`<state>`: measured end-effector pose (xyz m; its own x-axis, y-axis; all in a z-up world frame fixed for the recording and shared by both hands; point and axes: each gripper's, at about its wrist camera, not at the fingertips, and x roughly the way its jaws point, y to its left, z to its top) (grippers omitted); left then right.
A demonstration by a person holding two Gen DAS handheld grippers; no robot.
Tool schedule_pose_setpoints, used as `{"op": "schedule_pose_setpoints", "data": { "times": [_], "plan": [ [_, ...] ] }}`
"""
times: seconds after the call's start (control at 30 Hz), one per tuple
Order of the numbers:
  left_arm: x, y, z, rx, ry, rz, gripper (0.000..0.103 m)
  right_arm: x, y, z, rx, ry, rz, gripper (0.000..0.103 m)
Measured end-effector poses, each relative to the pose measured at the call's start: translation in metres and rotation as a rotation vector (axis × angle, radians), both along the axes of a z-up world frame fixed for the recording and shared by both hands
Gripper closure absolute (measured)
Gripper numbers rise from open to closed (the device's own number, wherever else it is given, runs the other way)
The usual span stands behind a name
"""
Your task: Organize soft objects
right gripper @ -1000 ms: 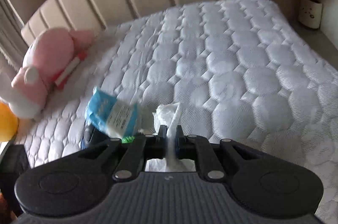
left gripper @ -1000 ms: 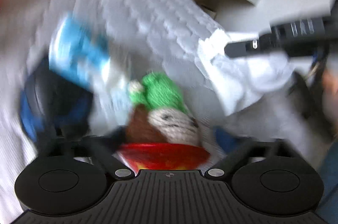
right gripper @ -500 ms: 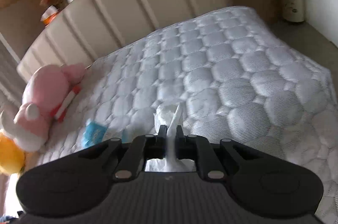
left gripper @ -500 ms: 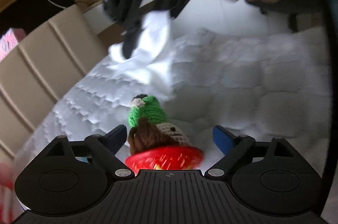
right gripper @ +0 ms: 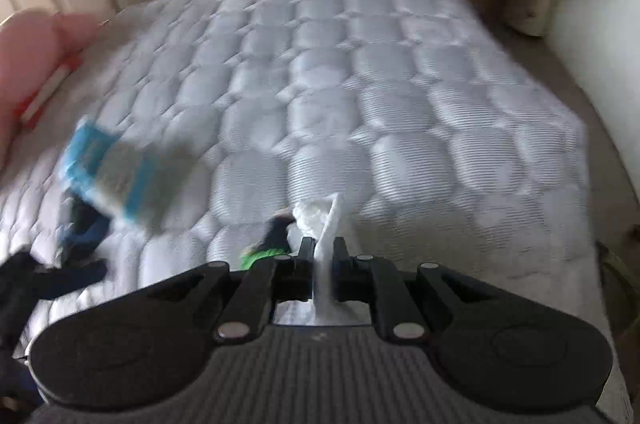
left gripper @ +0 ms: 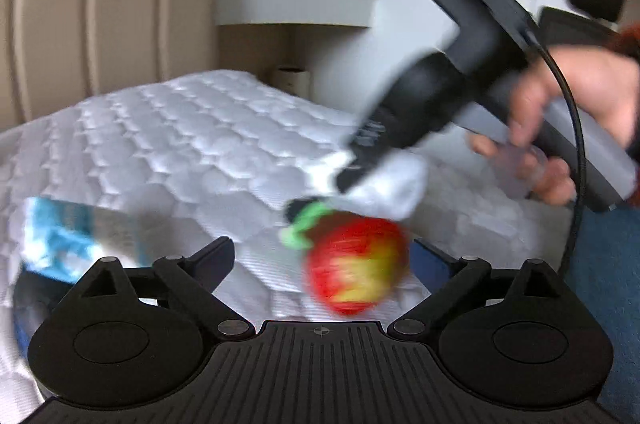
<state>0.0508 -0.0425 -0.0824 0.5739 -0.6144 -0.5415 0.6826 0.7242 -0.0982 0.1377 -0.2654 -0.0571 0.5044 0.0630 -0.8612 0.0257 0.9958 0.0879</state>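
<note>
Nearest the left wrist camera, the left gripper had its jaws spread wide and opening, with a blurred red and yellow crocheted toy between them, close to the right-hand finger; no pad visibly pressed on it, and the blur hid whether it touched that finger. Its green knitted part pointed up and away. Just beyond it hung a white cloth, pinched at the tip of the right gripper, which came in from the upper right in a person's hand.

Only this view showed that hand, a shelf with boxes behind, and the toy's red body.

The right wrist view gave the closer look at the grip: the 2 fingers of the right gripper were clenched on the cloth, which stood up between them. Of the toy, only a sliver of green showed left of those fingers.

Both views caught a blue and white packet, blurred, to the left over the quilted white mattress. Farther left, only the right wrist view showed a pink plush at the bed's edge. Farthest stood the beige padded headboard.
</note>
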Motion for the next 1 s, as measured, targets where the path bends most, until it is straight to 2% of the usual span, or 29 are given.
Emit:
{"op": "schedule_pose_setpoints", "data": {
  "times": [0.1, 0.2, 0.27, 0.33, 0.4, 0.43, 0.53, 0.57, 0.63, 0.67, 0.7, 0.83, 0.9, 1.0],
  "plan": [
    [0.016, -0.002, 0.003, 0.092, -0.039, 0.089, 0.006, -0.002, -0.007, 0.015, 0.07, -0.08, -0.019, 0.093],
    [0.034, -0.002, 0.008, 0.156, -0.117, 0.256, 0.005, -0.009, 0.002, 0.031, 0.191, -0.162, 0.039, 0.093],
    [0.052, 0.003, 0.01, 0.156, -0.146, 0.407, 0.004, -0.009, 0.008, 0.033, 0.313, -0.15, 0.094, 0.093],
    [0.072, 0.013, 0.015, 0.189, -0.169, 0.555, 0.003, -0.005, 0.016, 0.022, 0.426, -0.076, 0.142, 0.093],
    [0.093, 0.025, 0.022, 0.242, -0.171, 0.64, 0.003, -0.001, 0.03, 0.006, 0.434, 0.012, 0.195, 0.093],
    [0.106, 0.028, 0.021, 0.263, -0.151, 0.654, 0.003, 0.001, 0.038, -0.002, 0.426, 0.054, 0.222, 0.093],
    [0.15, 0.03, 0.003, 0.312, 0.057, 0.6, 0.003, 0.001, 0.057, -0.02, 0.308, 0.143, 0.272, 0.093],
    [0.155, 0.031, -0.001, 0.301, 0.112, 0.581, 0.003, 0.0, 0.061, -0.025, 0.282, 0.167, 0.284, 0.093],
    [0.157, 0.035, -0.006, 0.241, 0.155, 0.559, 0.003, -0.005, 0.067, -0.03, 0.208, 0.175, 0.305, 0.096],
    [0.153, 0.036, -0.006, 0.218, 0.159, 0.556, 0.006, -0.008, 0.069, -0.029, 0.166, 0.161, 0.318, 0.097],
    [0.151, 0.036, -0.006, 0.199, 0.183, 0.538, 0.025, -0.009, 0.073, -0.027, 0.129, 0.144, 0.329, 0.097],
    [0.135, 0.032, -0.01, 0.141, 0.275, 0.451, 0.031, -0.005, 0.07, -0.023, -0.02, 0.095, 0.288, 0.097],
    [0.12, 0.034, -0.006, 0.109, 0.311, 0.417, 0.035, -0.005, 0.061, -0.018, -0.03, 0.073, 0.25, 0.096],
    [0.099, 0.037, -0.017, -0.008, 0.438, 0.413, 0.036, -0.005, 0.043, -0.007, 0.08, 0.032, 0.17, 0.094]
  ]
}}
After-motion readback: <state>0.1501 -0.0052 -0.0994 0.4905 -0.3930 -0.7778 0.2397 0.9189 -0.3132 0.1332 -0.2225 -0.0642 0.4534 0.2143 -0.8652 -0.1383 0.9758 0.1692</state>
